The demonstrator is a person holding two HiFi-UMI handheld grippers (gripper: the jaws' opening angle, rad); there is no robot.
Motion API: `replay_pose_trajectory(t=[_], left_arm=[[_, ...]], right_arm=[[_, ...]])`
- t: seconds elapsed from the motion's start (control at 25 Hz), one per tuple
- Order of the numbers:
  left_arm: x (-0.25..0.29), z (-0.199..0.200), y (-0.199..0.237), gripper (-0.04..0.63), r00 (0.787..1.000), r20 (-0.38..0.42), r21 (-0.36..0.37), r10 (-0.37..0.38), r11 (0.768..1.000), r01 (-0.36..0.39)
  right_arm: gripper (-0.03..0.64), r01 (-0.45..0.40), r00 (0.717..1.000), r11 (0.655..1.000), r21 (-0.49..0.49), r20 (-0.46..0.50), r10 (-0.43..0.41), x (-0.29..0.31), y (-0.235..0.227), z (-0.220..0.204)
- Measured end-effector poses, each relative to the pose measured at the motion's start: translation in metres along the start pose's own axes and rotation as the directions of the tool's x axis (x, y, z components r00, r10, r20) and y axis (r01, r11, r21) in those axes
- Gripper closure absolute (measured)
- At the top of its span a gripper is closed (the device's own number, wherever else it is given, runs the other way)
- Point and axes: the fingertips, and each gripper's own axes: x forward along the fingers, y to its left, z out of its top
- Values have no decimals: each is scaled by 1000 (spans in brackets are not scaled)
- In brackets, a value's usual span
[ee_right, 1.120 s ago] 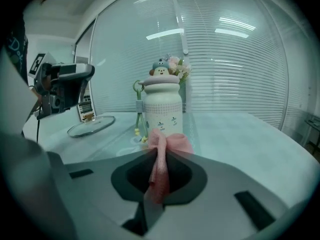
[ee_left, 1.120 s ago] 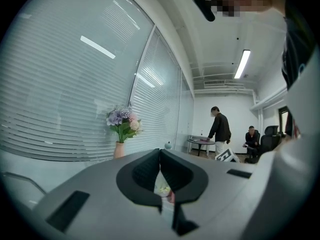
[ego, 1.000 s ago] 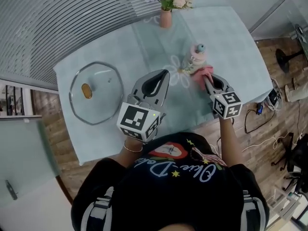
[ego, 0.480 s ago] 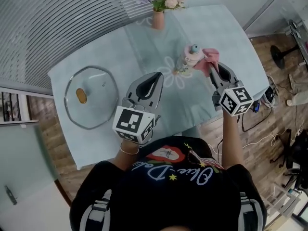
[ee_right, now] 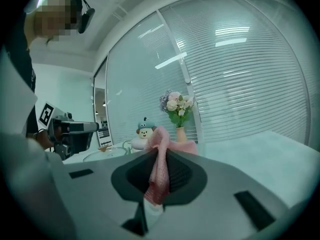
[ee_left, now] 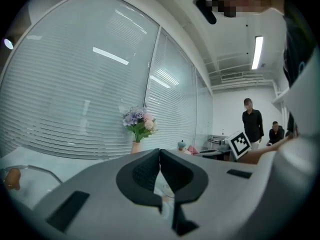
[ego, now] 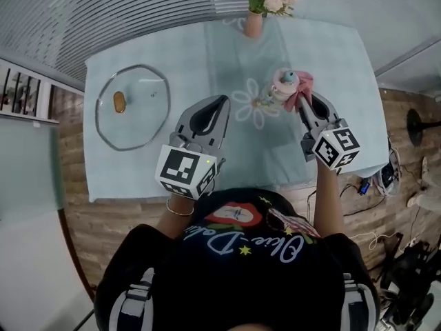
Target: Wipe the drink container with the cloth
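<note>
The drink container is a small clear cup with a cartoon-figure lid and a blue cap, upright on the pale blue table. It shows in the right gripper view as the drink container, just past the jaws. My right gripper is shut on a pink cloth, which lies against the container's right side. The pink cloth hangs pinched between the dark pads. My left gripper is shut with nothing in it, held over the table left of the container.
A round glass lid with an amber knob lies at the table's left. A pink vase of flowers stands at the far edge. Two people are in the room's background. Wooden floor and cables lie right of the table.
The right gripper carried the cloth from the container's near side round to its right side. The head camera shifted, so the table sits squarer in view. The left gripper stayed shut.
</note>
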Motion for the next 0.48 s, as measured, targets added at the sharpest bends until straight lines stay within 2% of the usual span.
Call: replay_pose_trajectory(t=[0.28, 0.48], left_arm=[[5, 4, -18, 592, 996, -4, 11, 84, 996, -84], [10, 7, -30, 592, 992, -9, 23, 129, 991, -129]], right_arm=[[586, -107, 992, 994, 22, -65, 108, 3, -3, -21], [586, -172, 972, 984, 34, -154, 176, 6, -4, -46]])
